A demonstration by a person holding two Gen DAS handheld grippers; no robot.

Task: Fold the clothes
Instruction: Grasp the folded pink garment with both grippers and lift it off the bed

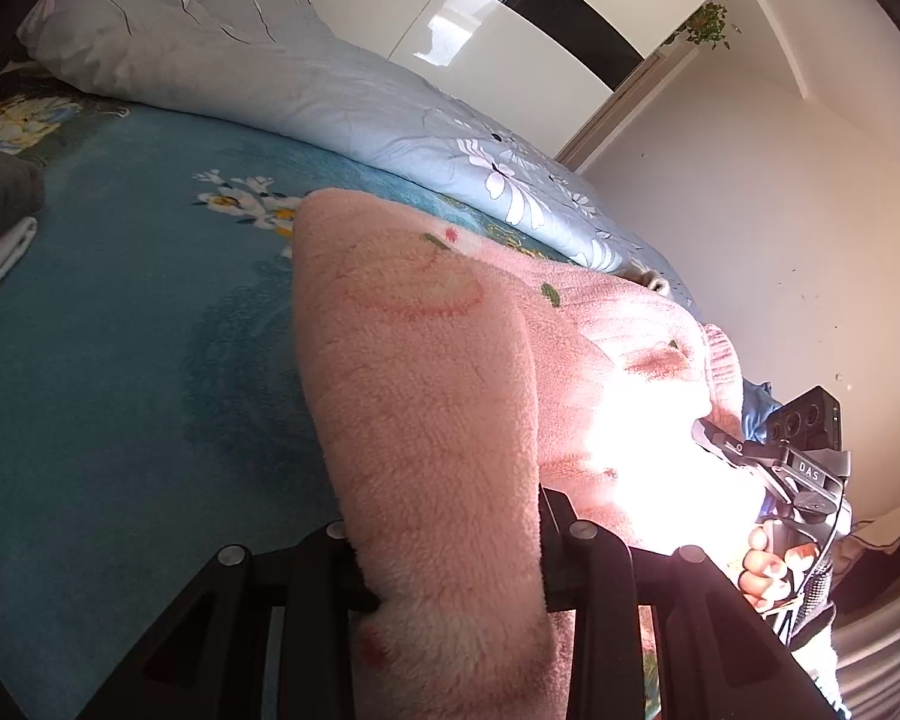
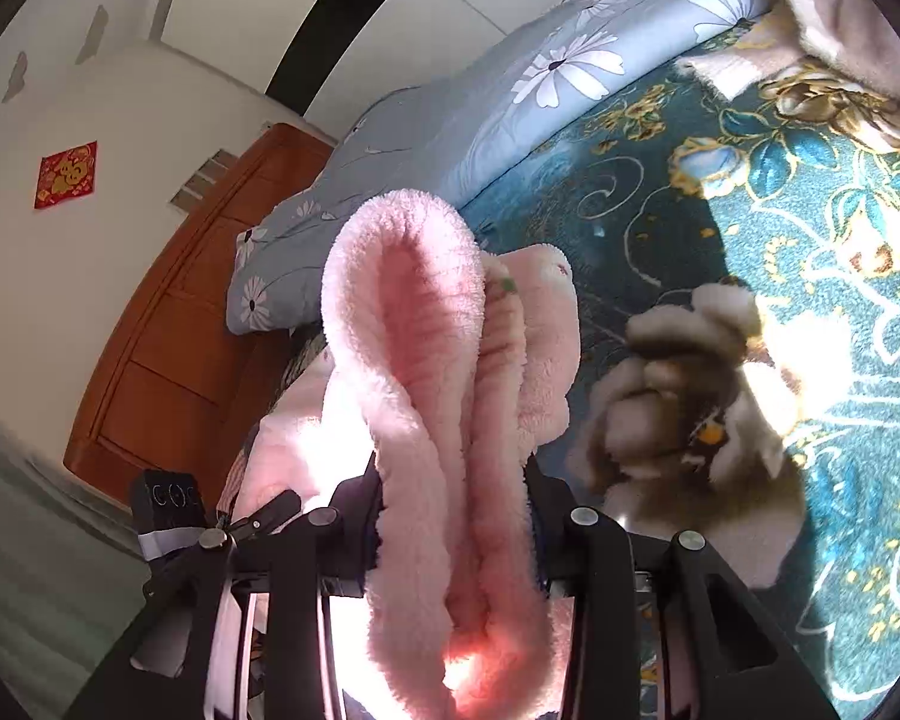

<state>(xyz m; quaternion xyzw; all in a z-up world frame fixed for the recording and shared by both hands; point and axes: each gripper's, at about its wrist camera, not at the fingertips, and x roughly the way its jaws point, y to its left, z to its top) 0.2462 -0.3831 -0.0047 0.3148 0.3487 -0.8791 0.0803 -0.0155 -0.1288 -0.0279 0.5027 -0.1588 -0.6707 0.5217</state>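
Both tongs are clamped on the pink fleece garment (image 1: 426, 372): left tongs (image 1: 450, 594) pinch a thick bunched fold w/ pile bulging out on both sides, right tongs (image 2: 456, 534) pinch a rolled, ribbed-looking edge that loops up over the fingers. The garment hangs between the two, partly off the bed (image 1: 120, 330), its far end draped on the teal floral bedspread near the pale blue quilt (image 1: 330, 90). Risks, as I judge them: fleece is thick and springy, so the pinch may sit on outer pile only and an inner layer could creep out, esp. on the right side where several layers are stacked unevenly. If the two ends aren't pulled level, the fold line would go crooked and the bulk would bunch in the middle. The trailing part could drag across the bedspread and snag or sweep the brown-and-cream fuzzy item (image 2: 690, 414) lying just beside it, approx. at the garment's edge. Strong sunlight blows out the centre of the fabric in the left view, so the edge there can't be read. Materials: garment is soft, plush, floppy, w/ faint red outline print and small green spots; bedspread is a short-pile, velvety cloth; quilt is smooth cotton-like cloth w/ white daisies; tongs are hard black plastic.
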